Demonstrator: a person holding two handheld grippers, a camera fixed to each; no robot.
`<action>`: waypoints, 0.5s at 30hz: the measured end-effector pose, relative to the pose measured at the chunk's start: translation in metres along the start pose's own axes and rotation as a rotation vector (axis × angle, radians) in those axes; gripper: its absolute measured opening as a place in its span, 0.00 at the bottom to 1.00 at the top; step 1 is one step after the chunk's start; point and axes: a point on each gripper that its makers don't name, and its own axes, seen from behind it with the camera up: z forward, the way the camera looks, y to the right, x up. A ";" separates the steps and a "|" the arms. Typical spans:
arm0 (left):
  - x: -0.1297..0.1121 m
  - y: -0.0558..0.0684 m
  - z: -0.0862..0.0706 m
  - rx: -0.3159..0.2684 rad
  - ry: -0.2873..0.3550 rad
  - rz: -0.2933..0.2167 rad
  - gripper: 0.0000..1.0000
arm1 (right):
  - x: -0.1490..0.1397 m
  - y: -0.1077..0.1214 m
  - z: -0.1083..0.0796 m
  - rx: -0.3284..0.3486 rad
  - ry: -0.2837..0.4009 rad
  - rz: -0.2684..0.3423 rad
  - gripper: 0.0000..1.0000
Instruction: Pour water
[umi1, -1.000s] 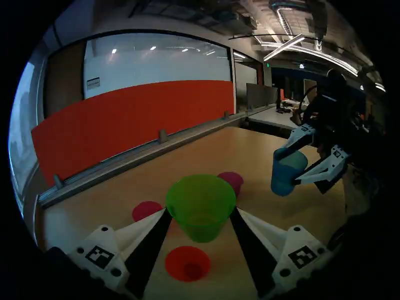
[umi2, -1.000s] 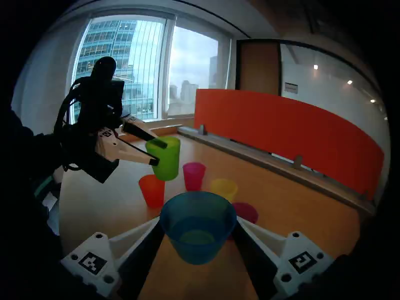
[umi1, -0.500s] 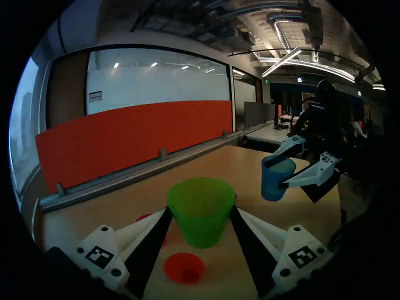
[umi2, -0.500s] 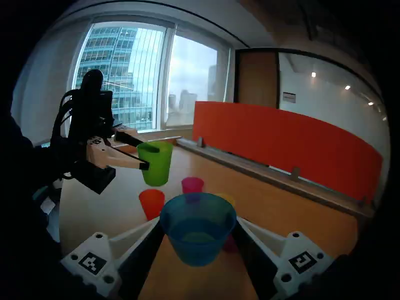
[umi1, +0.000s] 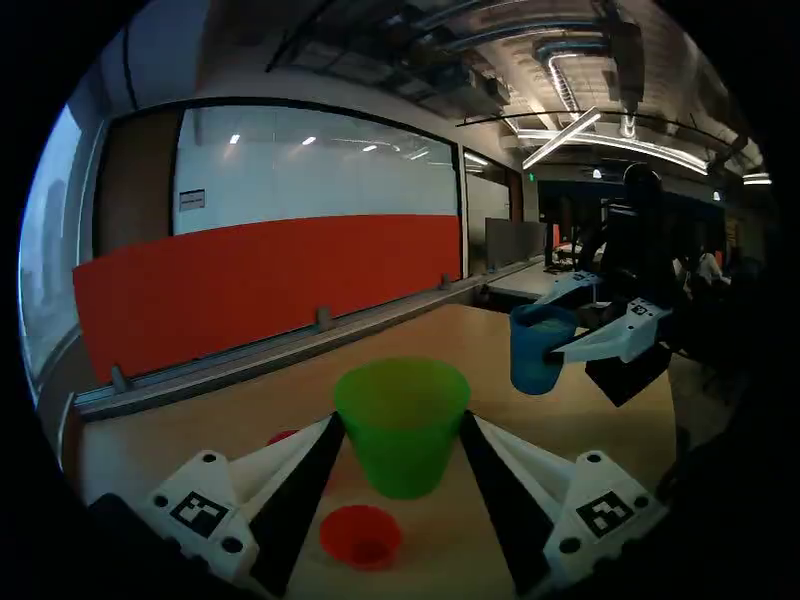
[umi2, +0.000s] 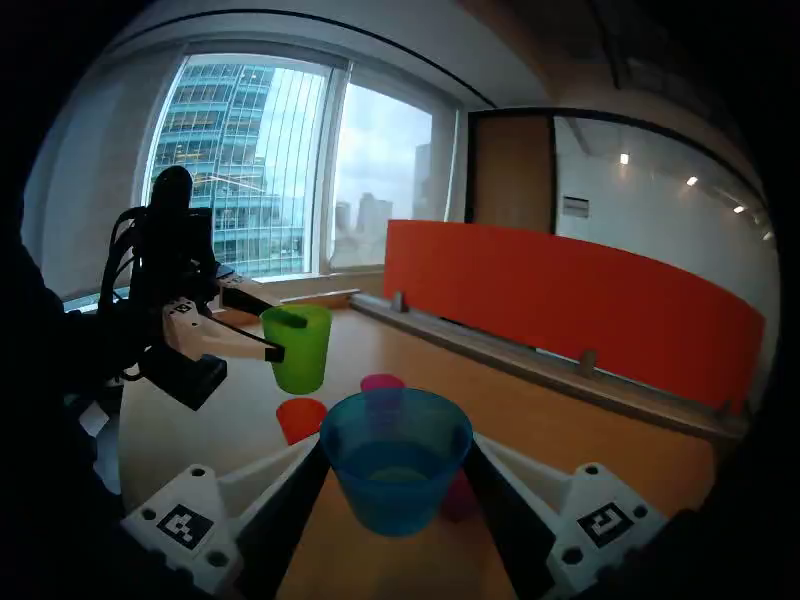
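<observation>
My left gripper (umi1: 402, 440) is shut on a green cup (umi1: 402, 422), held upright above the wooden table (umi1: 480, 340); it looks empty. In the right gripper view the same green cup (umi2: 296, 347) hangs at the left in the left gripper (umi2: 268, 335). My right gripper (umi2: 397, 470) is shut on a blue cup (umi2: 396, 458) with water in its bottom. The left gripper view shows that blue cup (umi1: 537, 346) upright at the right, held by the right gripper (umi1: 565, 330), apart from the green cup.
An orange cup (umi1: 361, 535) stands on the table below the green one, with a pink cup (umi1: 283, 437) partly hidden at its left. The right gripper view has an orange cup (umi2: 300, 418) and a magenta cup (umi2: 382, 385) on the table. An orange partition (umi2: 570, 290) lines the far edge.
Both grippers have risen with their cups, so the cups on the table sit lower in view. The blue cup has drifted closer to the green cup and stands more level.
</observation>
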 end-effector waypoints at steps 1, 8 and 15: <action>0.001 0.001 -0.001 -0.002 0.006 -0.001 0.84 | 0.001 0.000 0.000 0.001 0.002 -0.001 0.91; 0.004 0.005 -0.005 -0.009 0.040 -0.003 0.84 | 0.008 0.001 0.002 0.005 0.013 -0.016 0.91; 0.004 0.007 -0.010 -0.013 0.056 -0.005 0.84 | 0.023 0.002 0.006 0.015 0.031 -0.025 0.91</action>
